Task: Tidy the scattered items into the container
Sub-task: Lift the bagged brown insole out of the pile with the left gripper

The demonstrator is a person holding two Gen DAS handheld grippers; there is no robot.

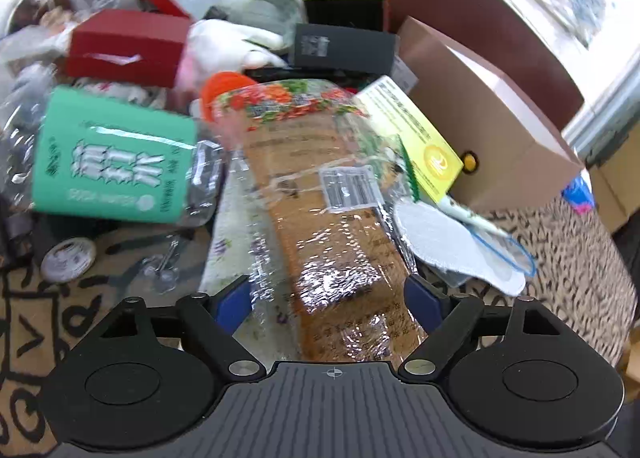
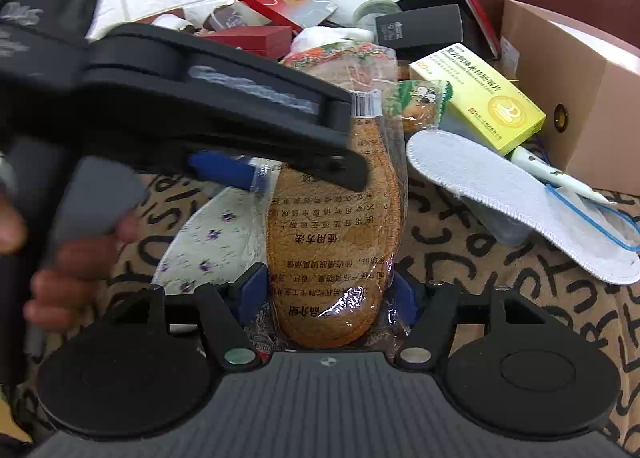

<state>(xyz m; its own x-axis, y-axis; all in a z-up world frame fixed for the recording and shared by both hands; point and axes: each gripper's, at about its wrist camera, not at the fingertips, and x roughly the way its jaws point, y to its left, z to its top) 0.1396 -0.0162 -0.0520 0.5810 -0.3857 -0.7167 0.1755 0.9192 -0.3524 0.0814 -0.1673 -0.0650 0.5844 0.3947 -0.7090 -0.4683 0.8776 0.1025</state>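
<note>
A pair of brown insoles in clear plastic wrap [image 1: 320,194] lies lengthwise on the patterned cloth, over a white floral insole [image 2: 216,242]. My left gripper [image 1: 332,302] straddles its near end, blue pads wide on either side, jaws open. My right gripper [image 2: 326,294] is closed on the packet's [image 2: 332,242] near end, blue pads pressing both sides. The left gripper's black body [image 2: 208,106] crosses the right wrist view above the packet. A brown cardboard box [image 1: 480,122] stands at the right.
A white insole [image 2: 520,202], yellow medicine box [image 2: 480,110], green-labelled bottle [image 1: 116,162], red boxes [image 1: 124,46], black box [image 1: 344,46], tape roll [image 1: 276,6] and white glove [image 1: 228,42] crowd the far side. A small round tin [image 1: 68,260] lies left.
</note>
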